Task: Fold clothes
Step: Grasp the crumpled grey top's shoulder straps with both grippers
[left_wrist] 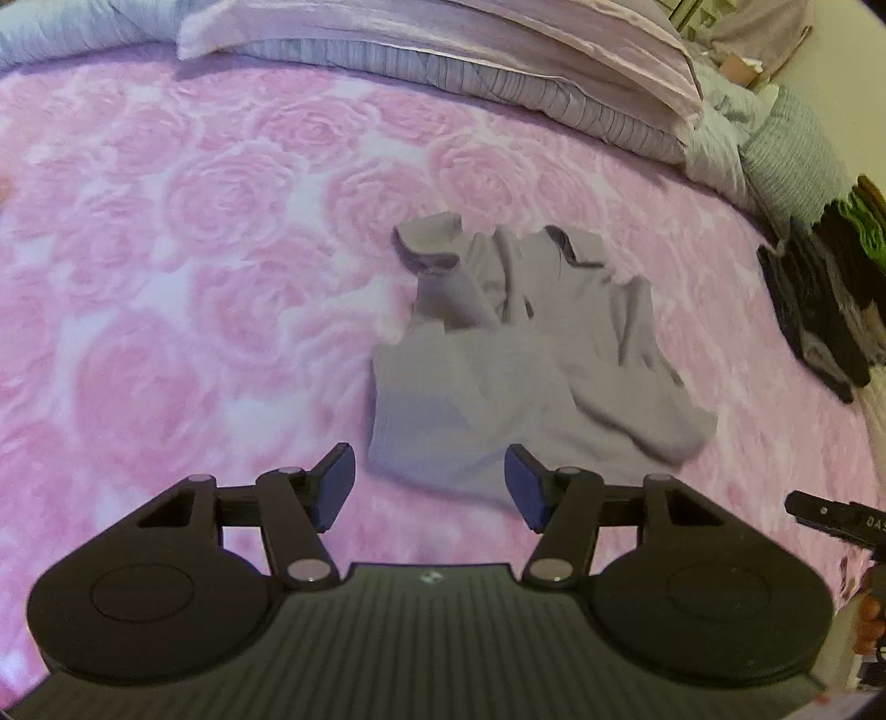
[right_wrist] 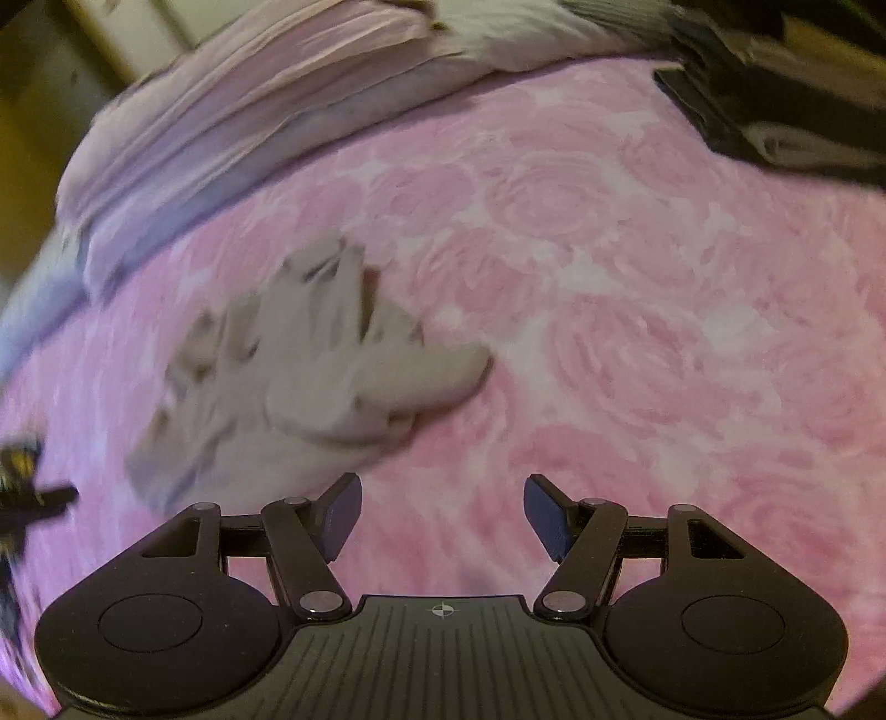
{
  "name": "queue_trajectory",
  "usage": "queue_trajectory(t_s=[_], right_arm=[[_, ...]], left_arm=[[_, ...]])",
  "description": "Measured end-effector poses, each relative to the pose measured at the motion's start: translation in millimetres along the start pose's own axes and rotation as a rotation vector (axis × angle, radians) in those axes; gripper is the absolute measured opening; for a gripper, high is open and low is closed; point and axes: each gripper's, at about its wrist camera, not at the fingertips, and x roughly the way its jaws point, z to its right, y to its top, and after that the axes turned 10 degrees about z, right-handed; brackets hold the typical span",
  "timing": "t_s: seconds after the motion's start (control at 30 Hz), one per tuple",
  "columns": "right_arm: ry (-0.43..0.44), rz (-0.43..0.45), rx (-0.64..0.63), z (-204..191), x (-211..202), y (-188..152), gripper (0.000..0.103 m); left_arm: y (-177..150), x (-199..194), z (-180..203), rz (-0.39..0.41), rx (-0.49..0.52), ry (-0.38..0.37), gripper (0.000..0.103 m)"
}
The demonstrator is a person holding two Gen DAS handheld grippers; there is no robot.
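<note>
- Nearest the left wrist camera, the left gripper [left_wrist: 429, 484] has its two dark blue pads [left_wrist: 338, 484] standing apart with nothing between them; they hang over the near hem of the grey garment [left_wrist: 515, 354] without touching it.
- Grey garment: a pale grey top lying crumpled, unfolded, on the pink rose-patterned bedspread [left_wrist: 166, 266]. Its collar end points away from the camera and its body bunches into loose folds toward the right.
- Beyond the garment, at the far edge of the bedspread, lies a pale pink pillow [left_wrist: 443, 39] on a grey striped quilt [left_wrist: 498, 83].
- To the right of the garment, well apart from it, sits a stack of dark folded clothes [left_wrist: 819, 315] with a bit of green showing at the top.
- Near the right edge of the left wrist view, level with the garment's hem, a black part of the other tool [left_wrist: 830, 518] pokes in, with fingers [left_wrist: 869, 615] of a person's hand just below it.
- In the right wrist view, the right gripper [right_wrist: 443, 512] is spread wide and empty above bare bedspread; the garment lies to its upper left, blurred, and clear of both pads.
- Dark folded clothes appear in that view's upper right corner, far from the garment.
</note>
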Motion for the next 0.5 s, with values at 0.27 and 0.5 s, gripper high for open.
queue_trajectory(t_s=[0.27, 0.5], right_arm=[[0.037, 0.071, 0.207, 32.4, 60.7, 18.8, 0.063], [0.064, 0.089, 0.443, 68.5, 117.8, 16.9, 0.038]], left_arm=[[10.4, 71.1, -38.6, -0.038, -0.147, -0.067, 0.055], [8.9, 98.7, -59.0, -0.049, -0.331, -0.149, 0.036]])
